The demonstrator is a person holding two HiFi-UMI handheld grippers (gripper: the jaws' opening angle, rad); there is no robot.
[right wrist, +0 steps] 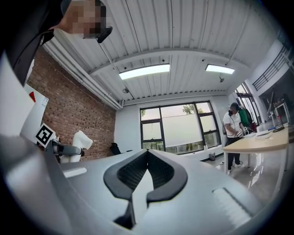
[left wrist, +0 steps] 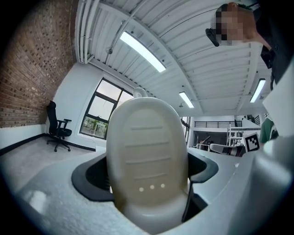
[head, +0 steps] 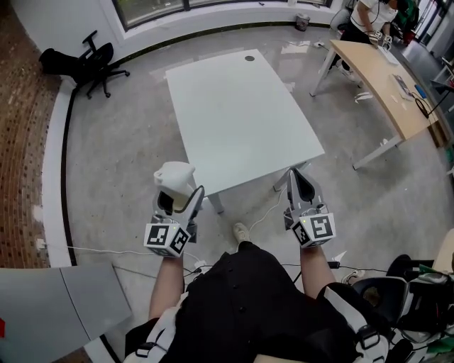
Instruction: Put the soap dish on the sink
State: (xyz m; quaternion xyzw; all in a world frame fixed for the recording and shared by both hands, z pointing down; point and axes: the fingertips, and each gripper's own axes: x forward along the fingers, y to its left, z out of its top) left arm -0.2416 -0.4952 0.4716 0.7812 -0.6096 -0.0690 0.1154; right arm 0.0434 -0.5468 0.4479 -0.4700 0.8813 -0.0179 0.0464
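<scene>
A white oval soap dish with ribbed grooves stands on end between the jaws of my left gripper, which is shut on it. In the left gripper view the soap dish fills the middle, with the left gripper clamping its lower part between dark pads on both sides. My right gripper is held level beside it, shut with nothing in it. In the right gripper view the right gripper shows its dark pads meeting at the tips. No sink shows in any view.
A white table stands just ahead on the grey floor. A black office chair is at the far left by the brick wall. A wooden desk with a person at it lies far right. Cables run by my feet.
</scene>
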